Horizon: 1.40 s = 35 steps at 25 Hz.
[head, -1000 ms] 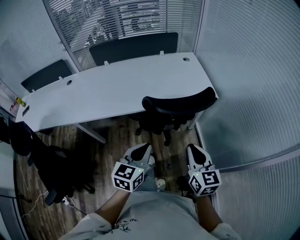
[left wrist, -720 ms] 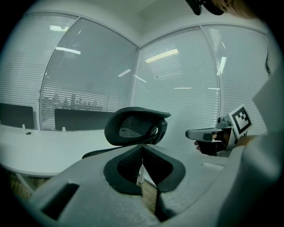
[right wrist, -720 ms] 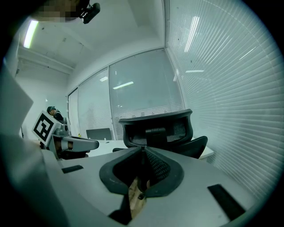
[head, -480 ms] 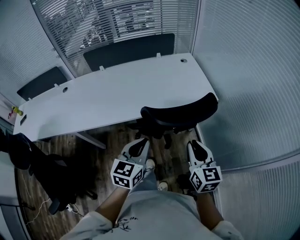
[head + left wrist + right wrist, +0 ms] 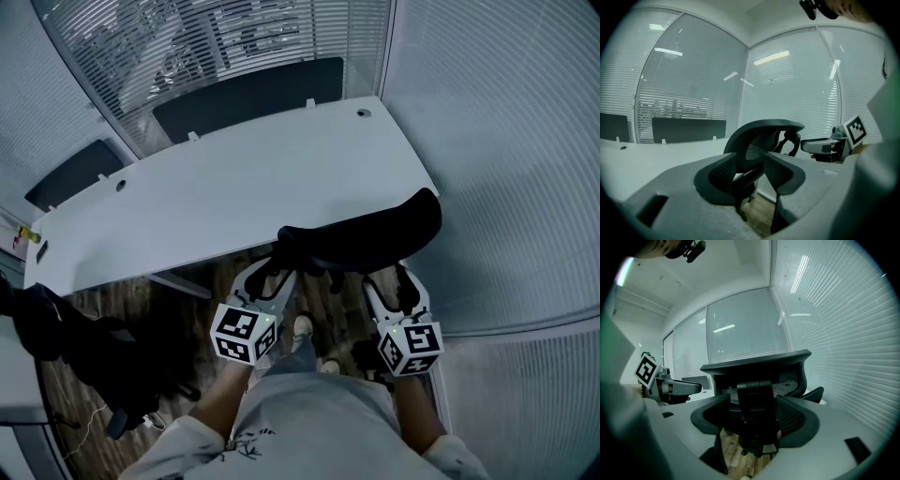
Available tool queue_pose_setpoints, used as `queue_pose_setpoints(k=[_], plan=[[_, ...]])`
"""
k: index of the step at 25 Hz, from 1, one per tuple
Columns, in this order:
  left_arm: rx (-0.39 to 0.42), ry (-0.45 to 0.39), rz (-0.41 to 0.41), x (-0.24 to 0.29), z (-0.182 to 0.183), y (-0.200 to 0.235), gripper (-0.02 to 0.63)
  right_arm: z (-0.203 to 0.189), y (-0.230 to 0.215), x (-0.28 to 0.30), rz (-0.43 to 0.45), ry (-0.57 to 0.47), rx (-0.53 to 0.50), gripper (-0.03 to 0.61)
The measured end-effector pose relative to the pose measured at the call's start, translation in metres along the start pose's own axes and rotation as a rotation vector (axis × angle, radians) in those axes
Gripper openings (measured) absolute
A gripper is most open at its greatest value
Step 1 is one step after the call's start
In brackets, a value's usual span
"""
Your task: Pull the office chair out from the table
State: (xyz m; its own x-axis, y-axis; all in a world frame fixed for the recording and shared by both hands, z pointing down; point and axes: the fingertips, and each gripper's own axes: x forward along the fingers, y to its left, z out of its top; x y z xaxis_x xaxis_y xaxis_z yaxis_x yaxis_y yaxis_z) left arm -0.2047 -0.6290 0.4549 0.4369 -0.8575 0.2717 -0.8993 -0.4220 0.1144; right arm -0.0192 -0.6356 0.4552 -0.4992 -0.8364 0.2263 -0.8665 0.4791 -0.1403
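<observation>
Looks steeply down on the black office chair at the middle of the head view, curved backrest lying along the near edge of the white table, seat and base mostly hidden beneath it. Holds the left gripper at lower centre-left, tips reaching to the backrest's left end in the picture. Holds the right gripper at lower centre-right, tips below the backrest's right half. Has just been opening both pairs of jaws.

In the left gripper view, spreads the jaws apart, the mesh backrest framed in the gap ahead and neither pad pressing on it. In the right gripper view, likewise stands wide, the chair's dark back spine and mesh filling the gap, no pad closed on them. Cannot tell from either view whether a tip touches the chair.

Beyond the table, at the top of the head view, dark partition panels before slatted glass walls. At lower left, wood floor and another dark chair.
</observation>
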Motion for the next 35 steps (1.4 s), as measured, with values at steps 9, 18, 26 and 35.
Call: queue_pose_setpoints(k=[9,18,26,35], plan=[[0.048,0.052,-0.098,0.035,0.004,0.027,0.272,-0.001,-0.002,0.027,-0.027,0.014,-0.005,0.282],[0.084,0.070,-0.202,0.064,0.006,0.030,0.282,-0.005,-0.006,0.041,-0.027,0.038,0.011,0.282],[0.099,0.092,-0.252,0.072,0.003,0.028,0.255,-0.007,-0.008,0.048,-0.040,0.087,-0.043,0.281],[0.099,0.121,-0.256,0.066,0.002,0.026,0.250,-0.009,-0.005,0.044,-0.047,0.090,-0.045,0.281]])
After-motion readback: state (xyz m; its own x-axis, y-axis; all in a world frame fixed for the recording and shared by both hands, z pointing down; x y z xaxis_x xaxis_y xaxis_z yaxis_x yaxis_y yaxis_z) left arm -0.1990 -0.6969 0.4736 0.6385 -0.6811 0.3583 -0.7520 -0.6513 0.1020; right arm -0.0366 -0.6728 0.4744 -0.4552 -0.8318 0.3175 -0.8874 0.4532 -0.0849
